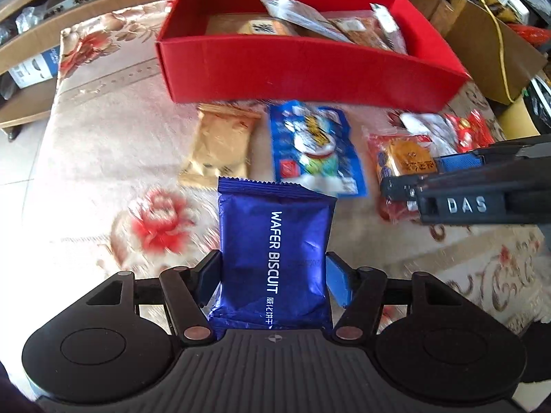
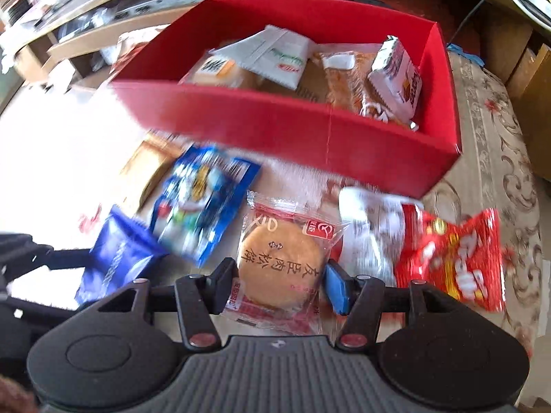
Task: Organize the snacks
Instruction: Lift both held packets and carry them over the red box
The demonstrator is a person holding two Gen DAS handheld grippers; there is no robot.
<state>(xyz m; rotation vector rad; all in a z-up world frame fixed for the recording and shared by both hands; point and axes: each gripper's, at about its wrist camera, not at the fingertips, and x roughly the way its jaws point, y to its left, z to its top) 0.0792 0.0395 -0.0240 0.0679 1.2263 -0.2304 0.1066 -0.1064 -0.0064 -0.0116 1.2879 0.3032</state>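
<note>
My left gripper point(image 1: 273, 280) is shut on a blue "WAFER BISCUIT" packet point(image 1: 275, 251), which stands up between its fingers. My right gripper point(image 2: 279, 285) is shut on a clear packet holding a round golden pastry point(image 2: 280, 265); both pads press its sides. In the left wrist view that same pastry packet point(image 1: 403, 158) shows at the right, under the right gripper's black fingers point(image 1: 447, 203). Behind both stands the red box point(image 1: 310, 69) point(image 2: 275, 127) with several packets inside. The wafer packet point(image 2: 113, 258) also appears blurred at the left of the right wrist view.
On the floral cloth point(image 1: 113, 110) before the box lie a gold packet point(image 1: 220, 148), a blue cartoon packet point(image 1: 315, 148) point(image 2: 203, 206), a white packet point(image 2: 368, 230) and a red packet point(image 2: 454, 258). A cardboard box point(image 1: 489, 44) with a yellow cable stands at the right; wooden shelves at the left.
</note>
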